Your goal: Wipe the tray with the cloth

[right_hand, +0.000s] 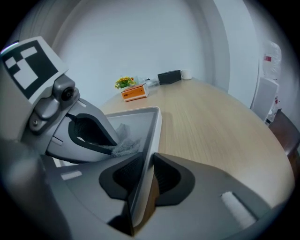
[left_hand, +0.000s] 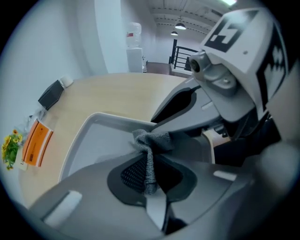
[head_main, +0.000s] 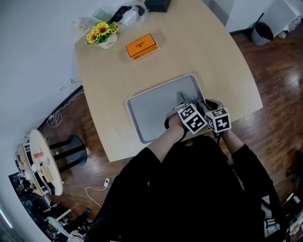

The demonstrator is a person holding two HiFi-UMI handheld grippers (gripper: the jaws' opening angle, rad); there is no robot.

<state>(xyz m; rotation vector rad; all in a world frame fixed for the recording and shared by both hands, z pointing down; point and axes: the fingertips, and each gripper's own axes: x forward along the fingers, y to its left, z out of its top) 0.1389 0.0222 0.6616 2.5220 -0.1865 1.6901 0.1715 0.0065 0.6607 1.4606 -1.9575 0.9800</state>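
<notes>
A grey tray (head_main: 151,113) lies on the round wooden table near its front edge. My left gripper (head_main: 182,105) reaches down over the tray's right part and is shut on a grey cloth (left_hand: 151,145), which bunches out past the fingertips onto the tray floor (left_hand: 93,145). Just to its right, my right gripper (head_main: 208,106) is at the tray's right side. In the right gripper view its jaws (right_hand: 146,171) are shut on the tray's rim (right_hand: 151,136), with the cloth (right_hand: 123,146) and the left gripper's fingers (right_hand: 89,133) just inside the tray.
An orange box (head_main: 141,46), a small pot of yellow flowers (head_main: 102,33) and a black case (head_main: 157,4) stand at the table's far side. The table edge (head_main: 246,111) runs close behind the grippers. A bin (head_main: 262,32) is on the wooden floor.
</notes>
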